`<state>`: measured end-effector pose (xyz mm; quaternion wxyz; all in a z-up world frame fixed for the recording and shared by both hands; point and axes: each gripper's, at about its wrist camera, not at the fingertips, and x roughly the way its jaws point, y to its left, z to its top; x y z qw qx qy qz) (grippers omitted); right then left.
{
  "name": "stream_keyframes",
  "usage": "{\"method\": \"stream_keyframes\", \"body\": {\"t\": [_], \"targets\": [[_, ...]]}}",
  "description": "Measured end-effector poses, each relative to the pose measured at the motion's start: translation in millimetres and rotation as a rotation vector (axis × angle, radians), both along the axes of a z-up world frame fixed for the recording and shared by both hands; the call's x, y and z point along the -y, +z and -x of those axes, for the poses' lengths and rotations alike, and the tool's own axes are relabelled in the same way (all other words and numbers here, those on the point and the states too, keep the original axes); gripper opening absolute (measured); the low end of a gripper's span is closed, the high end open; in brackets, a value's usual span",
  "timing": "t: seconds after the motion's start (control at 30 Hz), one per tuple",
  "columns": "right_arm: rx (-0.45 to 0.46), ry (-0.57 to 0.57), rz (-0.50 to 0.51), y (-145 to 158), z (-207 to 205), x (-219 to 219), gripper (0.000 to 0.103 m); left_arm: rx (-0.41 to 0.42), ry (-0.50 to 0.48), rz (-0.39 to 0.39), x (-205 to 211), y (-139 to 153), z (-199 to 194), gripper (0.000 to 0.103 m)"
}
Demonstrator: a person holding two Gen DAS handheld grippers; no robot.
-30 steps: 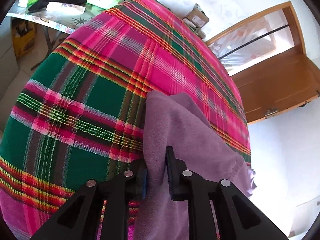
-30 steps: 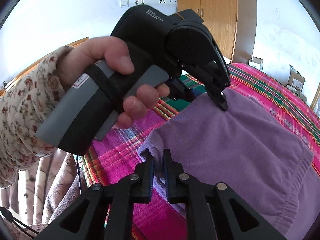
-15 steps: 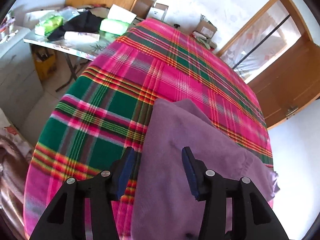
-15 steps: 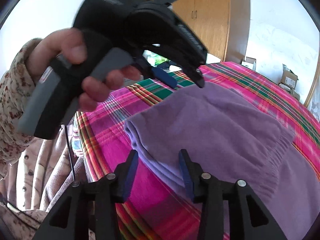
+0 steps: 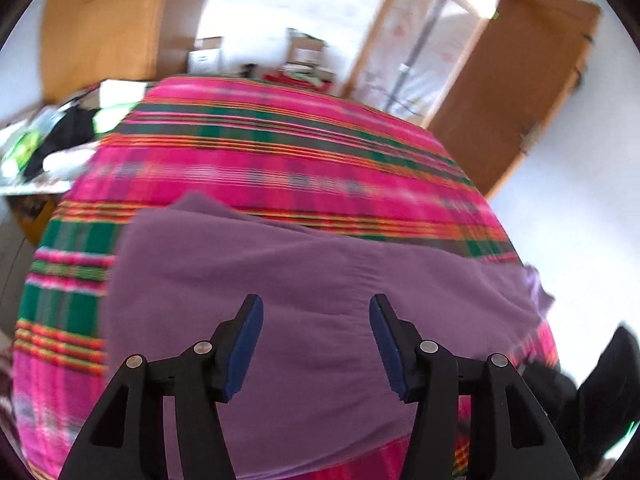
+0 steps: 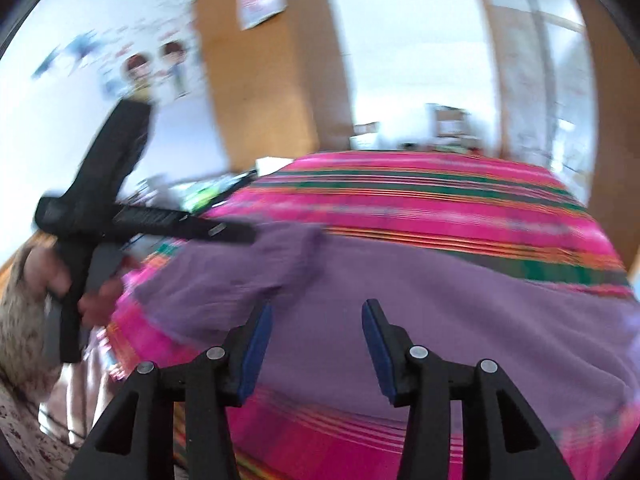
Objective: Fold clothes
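On your left, a cluttered counter [image 5: 60,152] with a black cloth and green packets stands beside the bed, clear of the work. The bed itself wears a bright pink, green and orange plaid blanket [image 5: 280,160], and on its near side lies the task's thing, a soft purple fleece garment [image 5: 320,280], now doubled over and resting flat.

Your left gripper [image 5: 316,320] was clamped on a pinch of that fleece a second ago; its jaws have just been opening and now stand wide with nothing between the blue pads. The fabric you see through the gap lies on the bed below, untouched. From the right wrist view, your left hand [image 6: 52,276], in a floral sleeve, holds that gripper up and off beside the garment's left end.

Your right gripper [image 6: 316,320] tells the same story: it was shut on the garment's edge, its jaws have just been opening, and they now hang apart above the purple cloth, holding nothing. Both views are streaked with blur, and the garment looks further off than it did a second ago.

So the fold in hand looks delivered and let go. The garment sits as a wide slab, with an elastic-gathered end trailing off to the right near the bed's edge [image 5: 536,288]. You will probably want one more fold across its width, or a smoothing pass, before calling it done.
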<state>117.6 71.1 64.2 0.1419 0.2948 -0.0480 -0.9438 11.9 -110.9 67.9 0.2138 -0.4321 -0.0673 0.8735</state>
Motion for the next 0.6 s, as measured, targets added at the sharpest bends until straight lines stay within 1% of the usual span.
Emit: {"method": "stream_keyframes", "body": {"t": [0.07,0.13,0.2,0.27,0.33,0.4,0.47,0.57,0.6], "targets": [[0.017,-0.084,0.006,-1.5,-4.8,-29.0,0.047,-0.012,-0.049,0.019,-20.3,-1.9,-1.2,0.058],[0.03,-0.143,0.003,-3.0,-8.4,-53.1,0.047,-0.031,-0.111,0.043,-41.4,-4.4,-2.2,0.058],[0.033,-0.232,-0.039,-2.9,-15.2,-80.2,0.047,-0.073,-0.151,0.077,-60.4,-2.9,-7.1,0.058],[0.029,-0.318,-0.067,0.6,-24.5,-106.7,0.047,-0.124,-0.178,0.107,-77.8,-1.0,-12.2,0.058],[0.023,-0.368,-0.072,2.4,-29.5,-127.0,0.047,-0.158,-0.186,0.124,-94.5,-1.9,-14.1,0.058],[0.038,-0.38,-0.082,1.5,-31.2,-142.8,0.047,-0.145,-0.196,0.139,-110.0,-8.1,-11.9,0.058],[0.064,-0.394,-0.124,-1.8,-31.1,-157.5,0.047,-0.117,-0.217,0.146,-124.8,-15.5,-7.7,0.058],[0.087,-0.461,-0.182,-6.2,-29.0,-175.0,0.047,-0.1,-0.27,0.157,-146.2,-26.7,-8.9,0.058],[0.092,-0.48,-0.183,-6.7,-29.2,-182.0,0.047,-0.097,-0.289,0.161,-153.3,-30.6,-10.1,0.058]]}}
